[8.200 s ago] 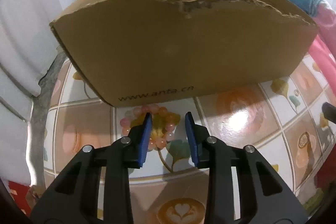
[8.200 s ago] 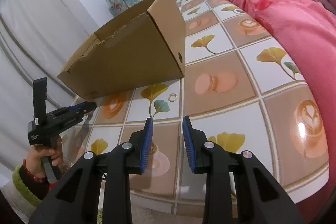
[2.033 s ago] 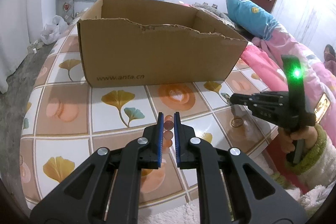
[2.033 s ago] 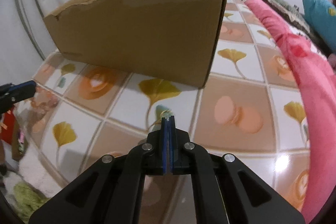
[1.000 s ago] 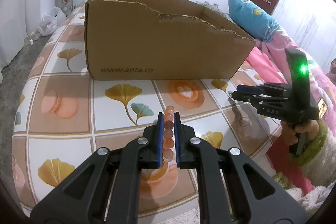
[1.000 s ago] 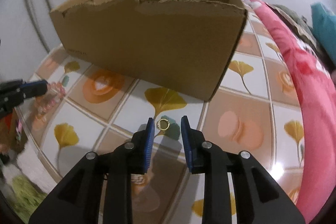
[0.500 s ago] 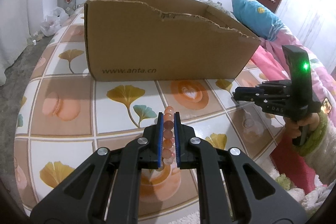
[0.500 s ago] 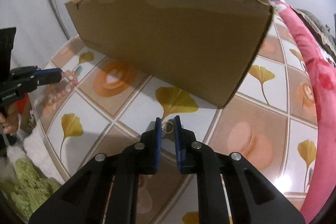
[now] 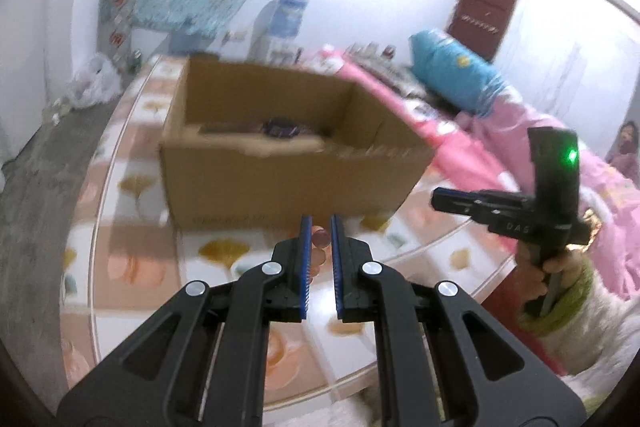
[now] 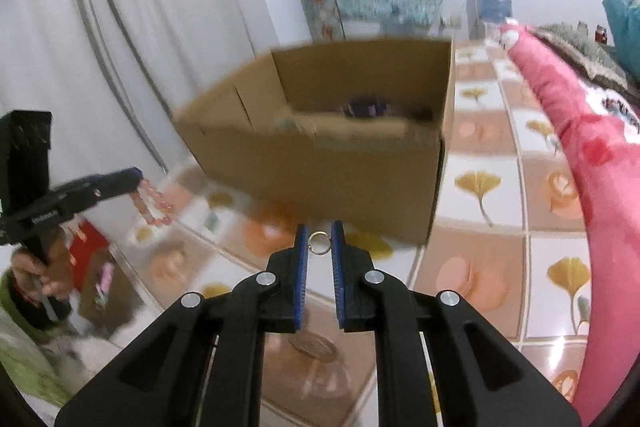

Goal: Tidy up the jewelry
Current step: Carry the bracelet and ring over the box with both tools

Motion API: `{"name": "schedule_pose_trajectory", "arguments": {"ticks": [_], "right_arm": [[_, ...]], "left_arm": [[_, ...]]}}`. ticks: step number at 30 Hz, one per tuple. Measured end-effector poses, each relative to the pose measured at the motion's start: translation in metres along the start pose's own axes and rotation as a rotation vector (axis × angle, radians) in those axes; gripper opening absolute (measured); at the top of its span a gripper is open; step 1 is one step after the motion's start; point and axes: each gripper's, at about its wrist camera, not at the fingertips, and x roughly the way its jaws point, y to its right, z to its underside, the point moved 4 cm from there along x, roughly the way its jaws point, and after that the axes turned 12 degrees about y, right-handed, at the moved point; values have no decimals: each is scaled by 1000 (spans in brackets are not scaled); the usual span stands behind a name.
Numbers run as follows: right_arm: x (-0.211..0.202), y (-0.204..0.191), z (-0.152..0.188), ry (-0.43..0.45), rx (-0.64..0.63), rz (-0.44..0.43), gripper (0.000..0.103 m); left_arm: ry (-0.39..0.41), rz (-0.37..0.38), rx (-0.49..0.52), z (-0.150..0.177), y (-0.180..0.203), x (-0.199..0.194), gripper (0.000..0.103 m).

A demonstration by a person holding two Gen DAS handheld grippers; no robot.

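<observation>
Two pieces of jewelry are held above the tiled table (image 10: 480,195) at once, one in each gripper. A pink bead bracelet (image 9: 320,243) is pinched between the narrow jaws of the left gripper (image 9: 319,227), and from the right wrist view its loop (image 10: 154,205) is seen hanging free below the tips. A small metal ring (image 10: 319,242) is clamped edge-on between the blue pads of the right gripper (image 10: 319,241), whose jaws are drawn in close upon it. The cardboard box (image 9: 280,183) stands just ahead of both tools, its top open, and something dark, too blurred to be named, is seen on its floor.

The step in hand is judged to be the carry to the box. It is done well if both pieces are brought clear over the torn front wall before any descent is made, since the dangling bracelet could be caught on that ragged edge. The ring is gripped by a thin rim only, so the squeeze should be kept steady and sudden wrist turns avoided. Each piece is best released low inside the box, and the two grippers should be kept apart over the opening so that neither is knocked by the other.
</observation>
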Motion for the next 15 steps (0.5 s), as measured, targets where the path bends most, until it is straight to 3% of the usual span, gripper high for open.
{"name": "schedule_pose_trajectory", "arguments": {"ticks": [7,10,15], "right_arm": [[-17,-15,-57,125,-8,-51,12],[-10,-13,-80,140,-17,-48,12],[26,-3,-105,46,-5,-41,12]], "left_arm": [[72,114,28,-61,28,0,9],[94,144,39,-85,32,6,9],[83,141,52,-110,26,32,9]]}}
